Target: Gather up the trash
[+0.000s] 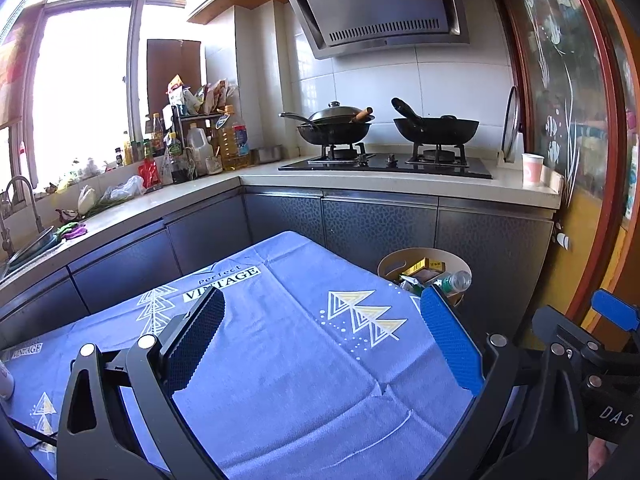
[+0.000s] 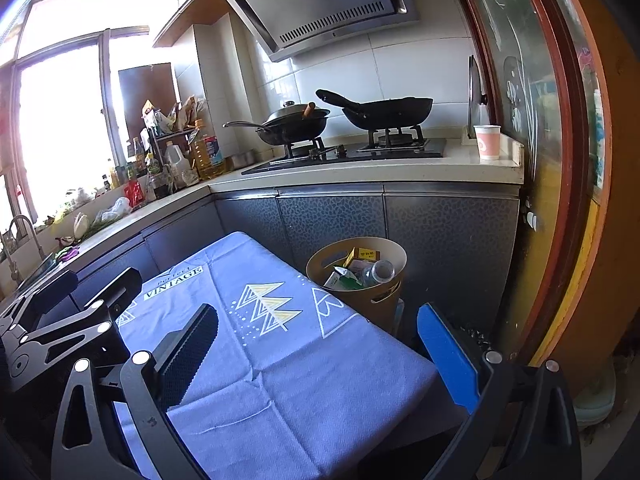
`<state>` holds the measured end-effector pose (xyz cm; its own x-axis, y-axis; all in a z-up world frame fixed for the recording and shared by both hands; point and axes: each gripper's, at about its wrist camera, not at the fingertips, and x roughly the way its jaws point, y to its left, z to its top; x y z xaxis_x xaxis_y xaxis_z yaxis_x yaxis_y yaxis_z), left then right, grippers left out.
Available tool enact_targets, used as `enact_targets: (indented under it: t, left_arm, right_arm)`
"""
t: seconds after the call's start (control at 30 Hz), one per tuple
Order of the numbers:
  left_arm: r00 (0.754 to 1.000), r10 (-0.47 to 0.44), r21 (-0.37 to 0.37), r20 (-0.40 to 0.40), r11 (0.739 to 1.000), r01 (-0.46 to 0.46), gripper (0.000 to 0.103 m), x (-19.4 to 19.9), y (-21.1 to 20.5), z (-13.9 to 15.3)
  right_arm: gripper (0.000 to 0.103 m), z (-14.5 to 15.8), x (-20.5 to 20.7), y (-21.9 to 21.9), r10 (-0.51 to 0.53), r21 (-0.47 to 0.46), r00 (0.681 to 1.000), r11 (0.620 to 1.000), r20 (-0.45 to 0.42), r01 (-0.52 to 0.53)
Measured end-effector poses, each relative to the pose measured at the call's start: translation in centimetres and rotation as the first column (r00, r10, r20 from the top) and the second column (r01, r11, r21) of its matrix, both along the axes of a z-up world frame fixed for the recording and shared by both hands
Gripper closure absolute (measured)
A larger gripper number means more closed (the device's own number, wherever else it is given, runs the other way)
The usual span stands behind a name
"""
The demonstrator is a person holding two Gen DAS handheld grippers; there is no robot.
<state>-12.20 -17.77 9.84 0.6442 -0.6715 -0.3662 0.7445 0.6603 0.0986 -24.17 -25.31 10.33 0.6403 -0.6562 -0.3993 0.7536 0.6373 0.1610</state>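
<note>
Clearly, blue tablecloth (image 1: 304, 344) reads "Perfect VINTAGE"; gripper body "DAS".

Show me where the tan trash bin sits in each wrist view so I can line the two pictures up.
Left wrist: the tan trash bin is right of centre, past the blue tablecloth's far right corner, partly hidden by it.
Right wrist: the bin is just right of centre, beside the cloth's right edge, fully visible.
Shared landmark: the pink paper cup on the counter.
</note>
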Motion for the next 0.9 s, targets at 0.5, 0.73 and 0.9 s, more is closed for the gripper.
enact_targets:
  t: [0.5, 0.73, 0.9]
  left_arm:
    - [0.999, -0.007, 0.005, 0.032, 1.0, 0.007, 0.006, -0.6, 0.0, -0.5]
    - [0.999, -0.02, 0.016, 0.035, 1.0, 0.02, 0.006, -0.9, -0.1, -0.5]
    - [1.0, -0.019, 0.024, 0.014, 1.0, 0.019, 0.006, -0.6, -0.3, -0.7]
  right_arm:
    - [0.004, 0.0, -0.2, -0.2, -0.017, 0.004, 1.0, 1.0, 0.004, 0.017]
    - [0.004, -0.2, -0.3, -0.4, -0.015, 0.009, 1.0, 1.0, 0.003, 0.015]
    - [0.004, -0.2, -0.3, -0.3, -0.016, 0.01, 1.0, 1.0, 0.001, 0.016]
